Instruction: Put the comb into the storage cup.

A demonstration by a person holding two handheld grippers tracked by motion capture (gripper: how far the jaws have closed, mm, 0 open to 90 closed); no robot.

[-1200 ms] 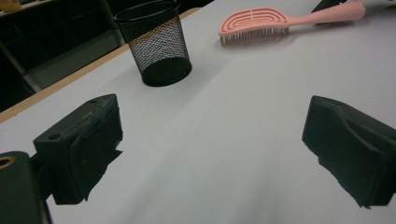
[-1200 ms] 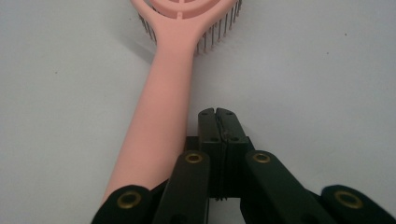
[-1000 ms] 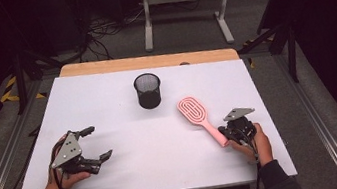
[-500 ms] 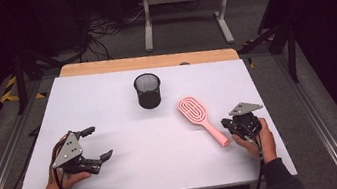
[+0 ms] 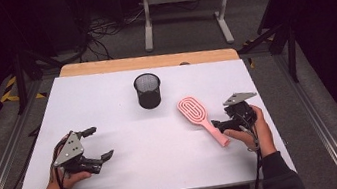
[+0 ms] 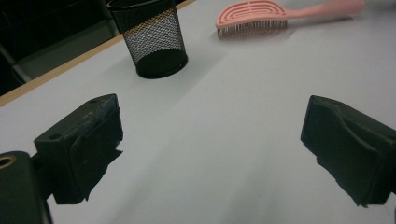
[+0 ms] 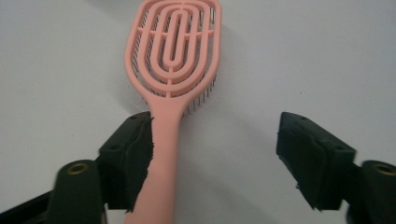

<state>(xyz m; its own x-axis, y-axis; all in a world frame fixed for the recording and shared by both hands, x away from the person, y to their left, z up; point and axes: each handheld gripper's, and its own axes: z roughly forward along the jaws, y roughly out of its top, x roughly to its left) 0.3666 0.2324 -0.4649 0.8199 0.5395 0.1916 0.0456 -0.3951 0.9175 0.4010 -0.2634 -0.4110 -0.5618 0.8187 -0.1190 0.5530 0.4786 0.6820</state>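
Far left on the white table (image 5: pixel 105 91): left gripper (image 5: pixel 98 144) in the left hand (image 5: pixel 62 177), low over the sheet, jaws spread wide, nothing but bare table between the pads (image 6: pixel 88 140). Further along, toward the back middle: black mesh cup (image 5: pixel 148 90), upright, well apart from both grippers. Right of it, near but not touching: pink hairbrush (image 5: pixel 199 114), lying flat with bristles down, oval head toward the cup, handle slanting back toward the right hand (image 5: pixel 255 129). At the handle's near end: right gripper (image 5: pixel 222 126), raised a little over the table, jaws just opened — now well apart. Seen from the right gripper view: hairbrush (image 7: pixel 173 84) handle running up close along the left pad (image 7: pixel 133 154), touching or just beside it, hard to say which; right pad clear of it, with a wide gap of bare table between — no squeeze on the handle.
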